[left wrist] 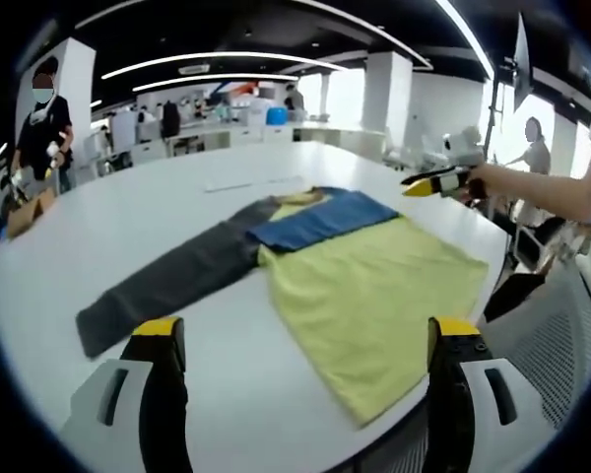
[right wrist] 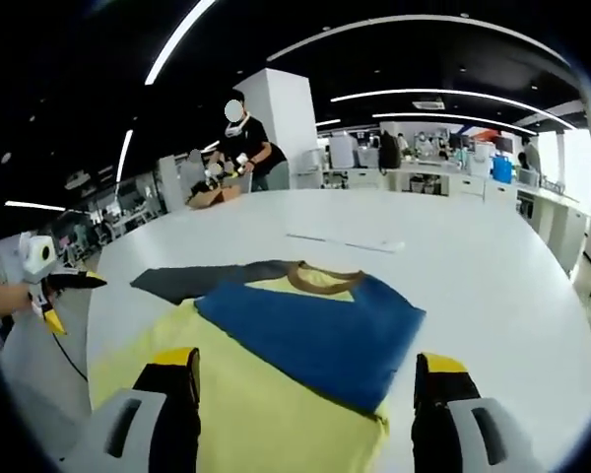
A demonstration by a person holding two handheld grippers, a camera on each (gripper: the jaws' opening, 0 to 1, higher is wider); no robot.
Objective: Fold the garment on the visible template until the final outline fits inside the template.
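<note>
One yellow, blue and grey long-sleeved shirt point(left wrist: 374, 286) lies flat near the white table's point(left wrist: 177, 197) edge; left gripper point(left wrist: 305, 340) and right gripper point(right wrist: 305, 379), jaws apart, hold nothing.

Left black, yellow-tipped tongs point(left wrist: 305, 340): jaws spread wide, gripping nothing. Right black, yellow-tipped tongs point(right wrist: 303, 372): jaws likewise spread, empty. In the left gripper view, the person's bare forearm point(left wrist: 561, 192) extends from 3 o'clock.
</note>
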